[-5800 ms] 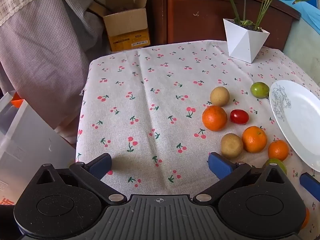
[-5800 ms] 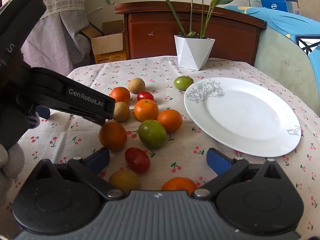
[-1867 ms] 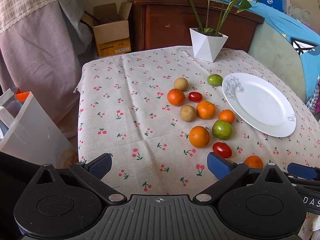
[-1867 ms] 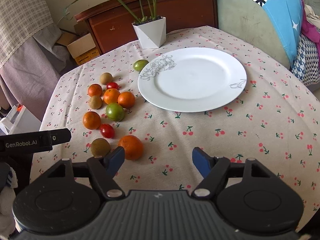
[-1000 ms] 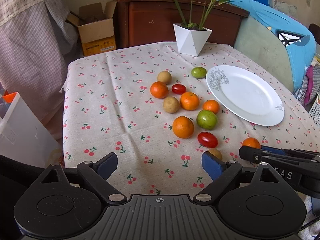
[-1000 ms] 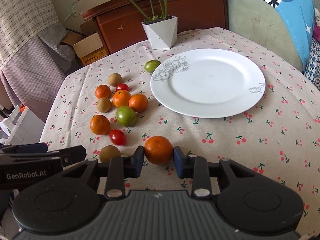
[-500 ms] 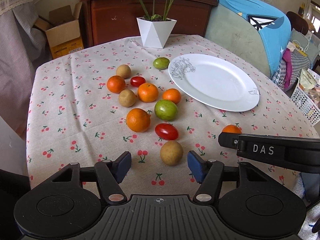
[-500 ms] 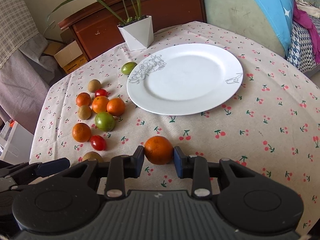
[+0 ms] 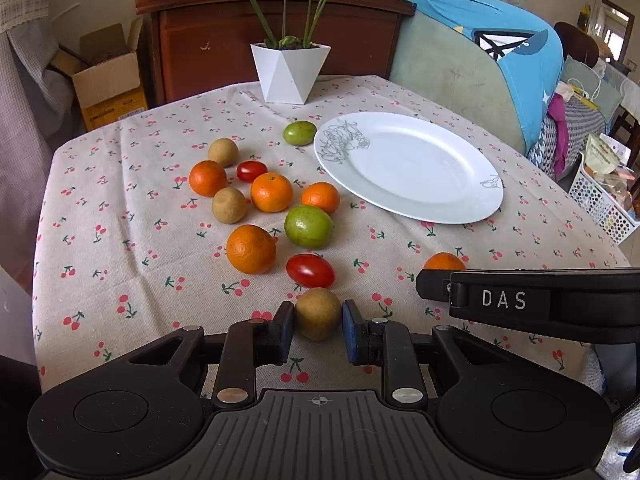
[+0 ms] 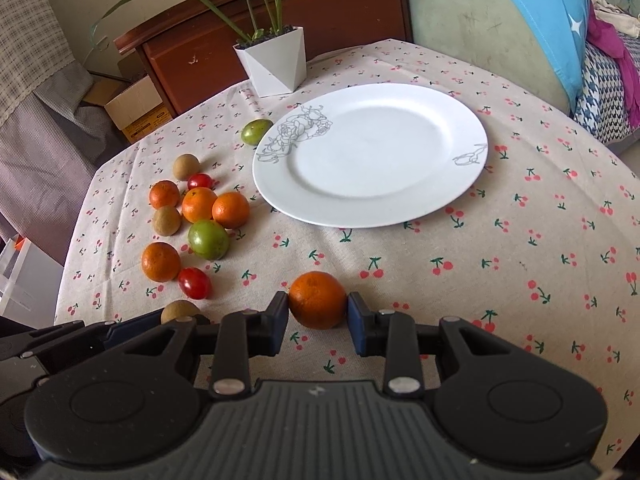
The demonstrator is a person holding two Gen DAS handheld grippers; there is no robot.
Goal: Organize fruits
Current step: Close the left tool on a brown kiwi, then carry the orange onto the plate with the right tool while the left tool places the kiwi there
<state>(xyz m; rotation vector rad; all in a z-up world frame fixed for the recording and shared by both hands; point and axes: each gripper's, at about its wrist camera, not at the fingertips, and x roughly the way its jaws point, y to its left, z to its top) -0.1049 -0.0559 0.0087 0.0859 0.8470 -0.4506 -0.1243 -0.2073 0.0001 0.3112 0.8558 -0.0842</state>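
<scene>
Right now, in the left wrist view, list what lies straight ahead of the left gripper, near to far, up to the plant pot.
brown fruit between the closing left gripper pads → red tomato → big green fruit → small green fruit → white plant pot

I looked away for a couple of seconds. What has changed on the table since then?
The right gripper closed on the near orange and keeps holding it. The left gripper came in around the near brown fruit; its jaws are closing, fingers against the fruit. The plate, still bare, the other fruits and the plant pot stayed put.
</scene>
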